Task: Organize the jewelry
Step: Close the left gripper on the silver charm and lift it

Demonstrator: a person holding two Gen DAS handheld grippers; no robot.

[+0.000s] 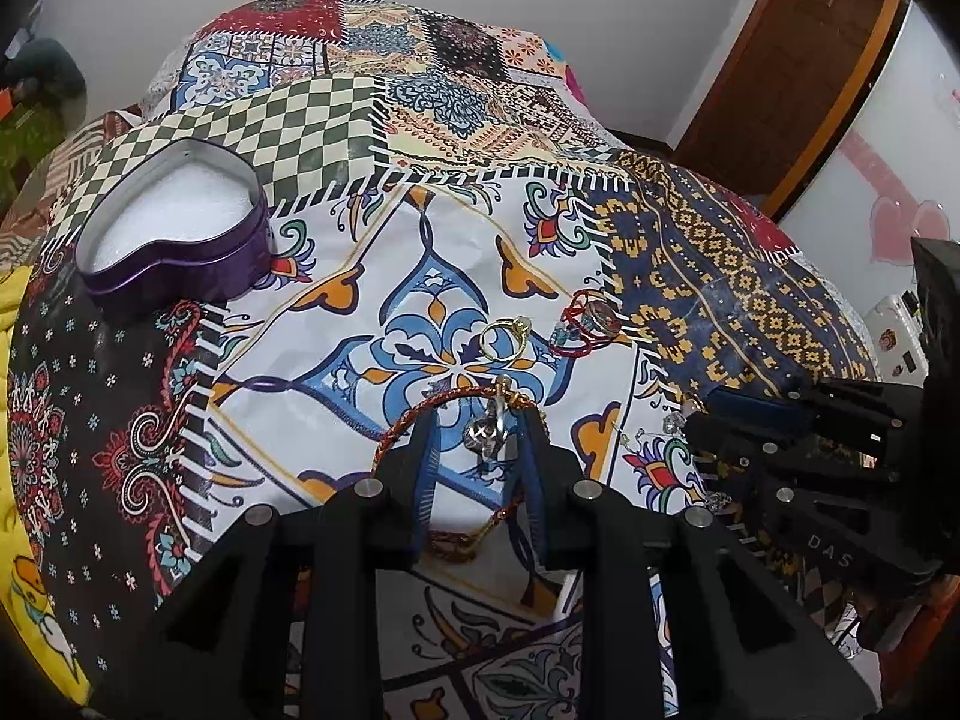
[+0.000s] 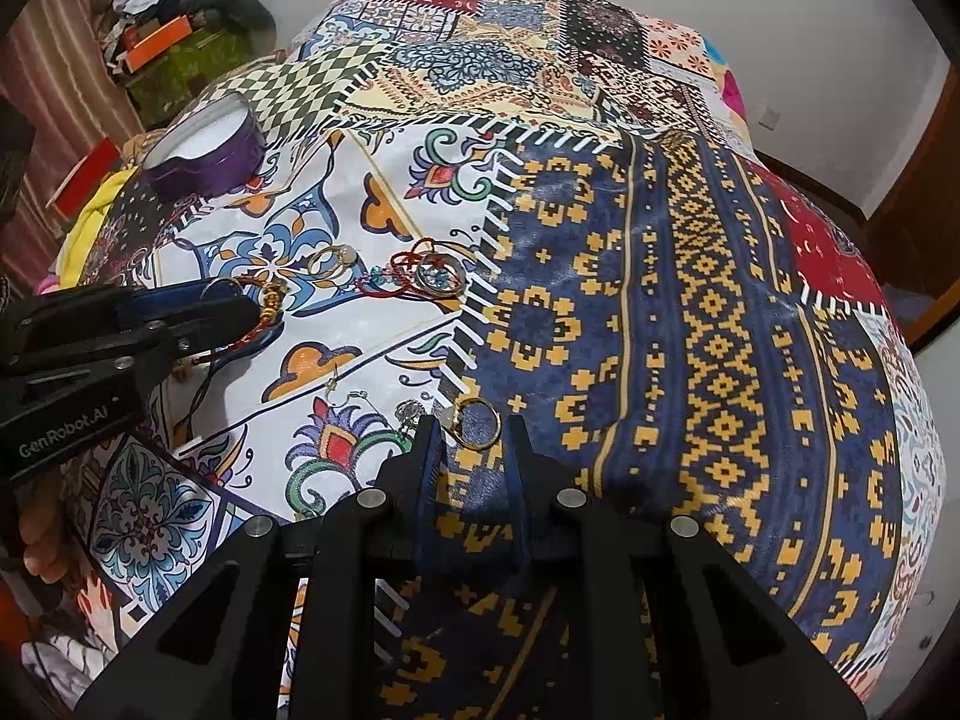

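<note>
Two gold rings [image 2: 477,423] [image 1: 503,337], braided cord bracelet [image 1: 420,414], heart-shaped tin [image 1: 180,228].

The patterned bedspread [image 1: 720,252] lay mostly bare at twelve o'clock and toward two o'clock from the left gripper [image 1: 480,420], giving wide room to pass. Just ahead of it, the gold ring [image 1: 504,336] and the red cord bracelet [image 1: 591,318] stood in the way. The braided bracelet [image 1: 420,414] with its silver charm [image 1: 489,435] filled the gap between its fingers. At ten o'clock the purple heart tin [image 1: 174,234] stood well apart, open on top. At three o'clock the right gripper [image 1: 738,414] blocked the side, with small crystal pieces [image 1: 675,420], perhaps earrings, near it.
</note>
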